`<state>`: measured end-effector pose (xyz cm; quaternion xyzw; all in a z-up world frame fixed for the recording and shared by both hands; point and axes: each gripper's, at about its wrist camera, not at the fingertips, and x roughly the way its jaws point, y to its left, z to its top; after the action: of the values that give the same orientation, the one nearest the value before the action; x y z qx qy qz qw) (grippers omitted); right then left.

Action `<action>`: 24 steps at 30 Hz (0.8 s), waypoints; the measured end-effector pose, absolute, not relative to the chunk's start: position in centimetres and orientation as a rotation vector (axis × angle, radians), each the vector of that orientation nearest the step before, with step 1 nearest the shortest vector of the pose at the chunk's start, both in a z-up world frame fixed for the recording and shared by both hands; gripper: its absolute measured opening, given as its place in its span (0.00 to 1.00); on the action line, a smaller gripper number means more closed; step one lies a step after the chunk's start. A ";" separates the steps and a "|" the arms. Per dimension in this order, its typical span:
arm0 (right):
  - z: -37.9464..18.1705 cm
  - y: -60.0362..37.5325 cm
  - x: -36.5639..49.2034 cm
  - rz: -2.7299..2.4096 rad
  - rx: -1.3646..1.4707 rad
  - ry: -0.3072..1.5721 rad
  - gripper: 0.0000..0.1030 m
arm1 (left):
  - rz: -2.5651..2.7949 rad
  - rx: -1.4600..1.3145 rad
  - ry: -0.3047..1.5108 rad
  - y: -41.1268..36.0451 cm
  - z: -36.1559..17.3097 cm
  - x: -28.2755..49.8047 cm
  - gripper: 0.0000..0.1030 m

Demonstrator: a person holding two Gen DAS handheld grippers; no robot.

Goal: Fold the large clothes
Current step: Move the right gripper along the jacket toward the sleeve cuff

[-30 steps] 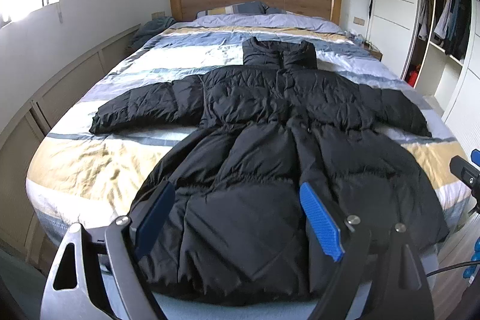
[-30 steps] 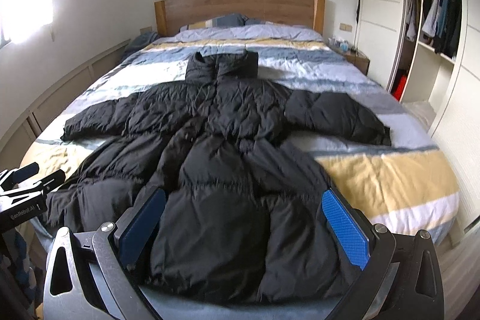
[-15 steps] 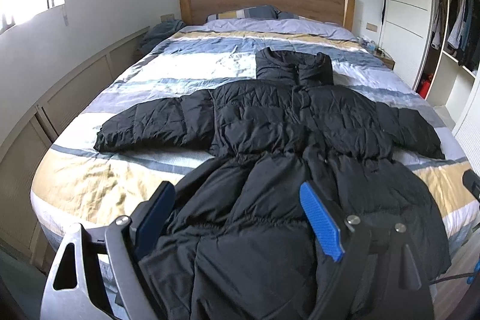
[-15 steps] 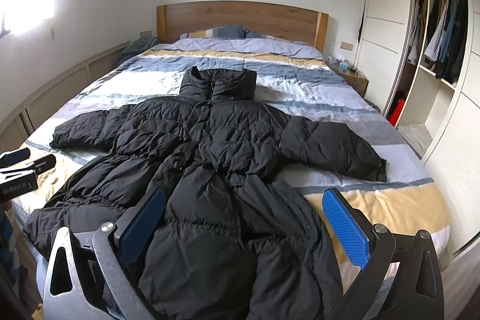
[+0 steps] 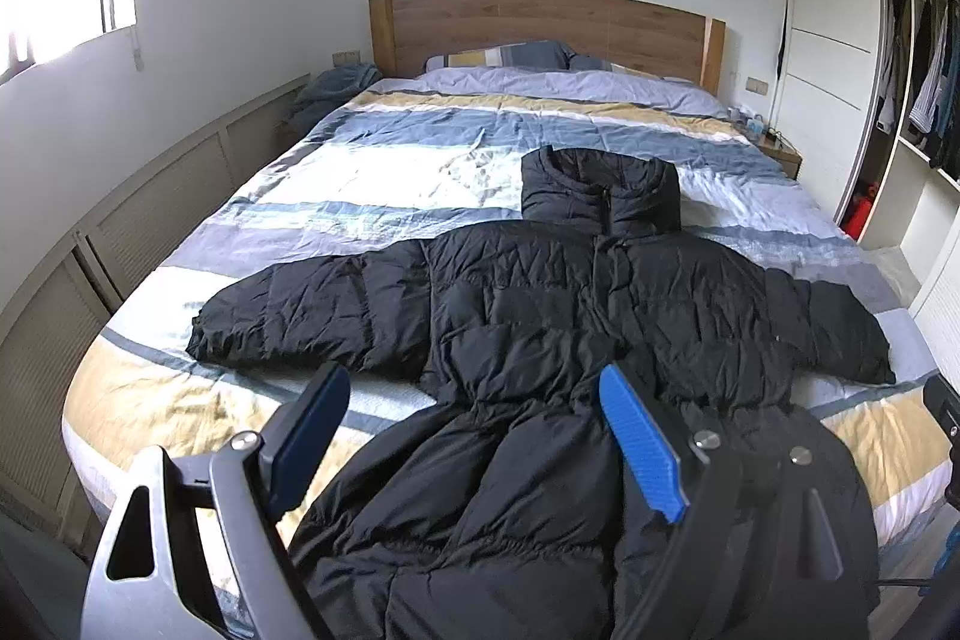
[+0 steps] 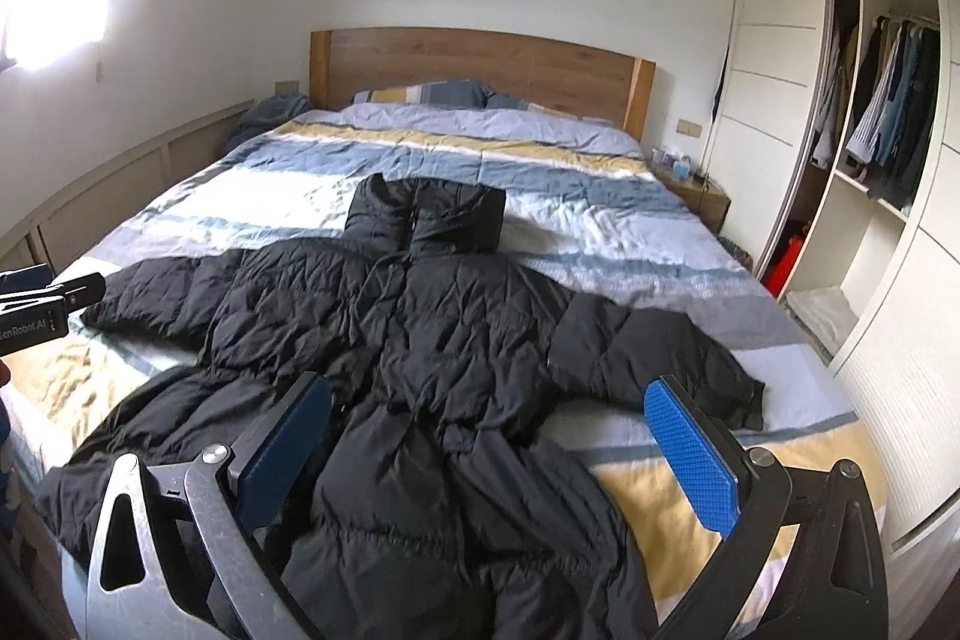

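Two grippers, both spread wide and holding nothing, hang over the foot of the bed (image 5: 180, 400). Our big black coat (image 5: 540, 340) lies flat on the striped cover, right in front of us. Its long way runs straight away from us, bottom edge near, collar by the pillows. Sleeves stick out to each side. Our left gripper (image 5: 474, 436) sits nearer the left sleeve (image 5: 312, 310). Our right gripper (image 6: 486, 448) sits nearer the right sleeve (image 6: 660, 358). We think a sleeve gets folded in first. A second ago we were lower and closer to the bottom edge; now we are higher and see more of the wall.
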<state>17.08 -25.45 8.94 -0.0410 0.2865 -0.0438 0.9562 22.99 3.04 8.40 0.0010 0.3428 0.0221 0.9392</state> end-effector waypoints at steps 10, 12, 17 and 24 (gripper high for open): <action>8.4 -26.8 20.8 -0.109 -0.056 0.588 0.99 | 0.084 -0.001 0.720 2.6 7.9 26.9 0.83; 8.2 -27.2 21.7 -0.118 -0.056 0.584 0.99 | 0.088 -0.004 0.724 2.5 7.8 27.6 0.83; 8.0 -28.1 23.5 -0.136 -0.055 0.577 0.99 | 0.094 0.004 0.735 1.8 7.3 29.7 0.83; 7.3 -29.8 26.2 -0.157 -0.031 0.582 1.00 | 0.096 0.019 0.744 0.5 6.6 32.2 0.83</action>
<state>26.25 -29.78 7.34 -0.0153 0.2867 -0.0775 0.9548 32.25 0.49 6.61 0.0094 0.3633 0.0468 0.9305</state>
